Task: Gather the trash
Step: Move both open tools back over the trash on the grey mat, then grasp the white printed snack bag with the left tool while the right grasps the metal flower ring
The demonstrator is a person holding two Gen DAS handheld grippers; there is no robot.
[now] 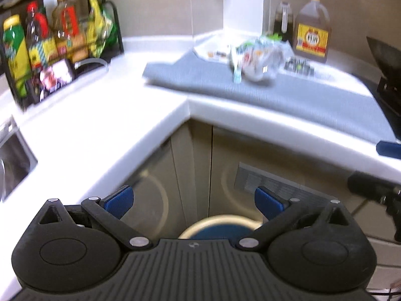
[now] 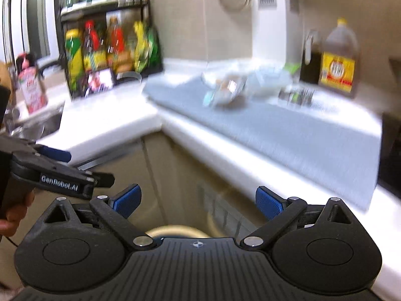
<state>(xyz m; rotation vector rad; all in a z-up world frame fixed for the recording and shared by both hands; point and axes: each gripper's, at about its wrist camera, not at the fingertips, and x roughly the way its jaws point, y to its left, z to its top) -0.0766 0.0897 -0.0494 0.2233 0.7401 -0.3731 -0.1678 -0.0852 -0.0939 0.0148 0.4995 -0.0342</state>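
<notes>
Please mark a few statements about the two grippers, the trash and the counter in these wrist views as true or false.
1. Both the left gripper and the right gripper are open and empty. True.
2. The crumpled plastic trash lies on the grey mat. True.
3. The big jug with the yellow label stands inside the black rack. False: it stands on the counter by the back wall, beyond the mat.
4. The left gripper already touches the trash. False: it is in front of the counter edge, well short of the trash.
5. The black rack holds bottles and packets. True.
</notes>
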